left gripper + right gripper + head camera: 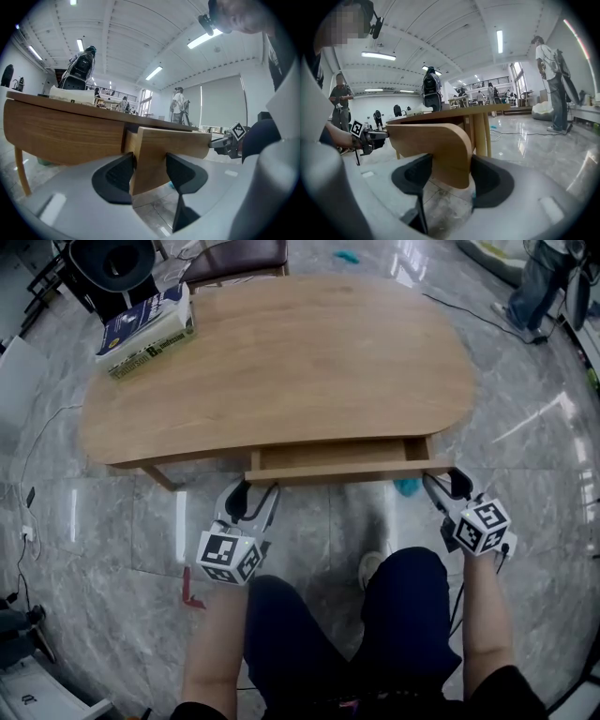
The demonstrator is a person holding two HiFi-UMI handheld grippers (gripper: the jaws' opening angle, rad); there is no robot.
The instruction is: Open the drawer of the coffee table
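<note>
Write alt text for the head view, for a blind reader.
From above: left tongs and right tongs grip the ends of a slightly open drawer under a wooden table. Books lie at its far left corner.

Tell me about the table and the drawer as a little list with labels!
table: wooden coffee table with a rounded top
drawer: drawer pulled partly out at the near edge
left gripper: left gripper has its jaws closed on the left end of the drawer front
right gripper: right gripper has its jaws closed on the right end of the drawer front
on top: books stacked at the far left corner
floor: shiny grey tiles
</note>
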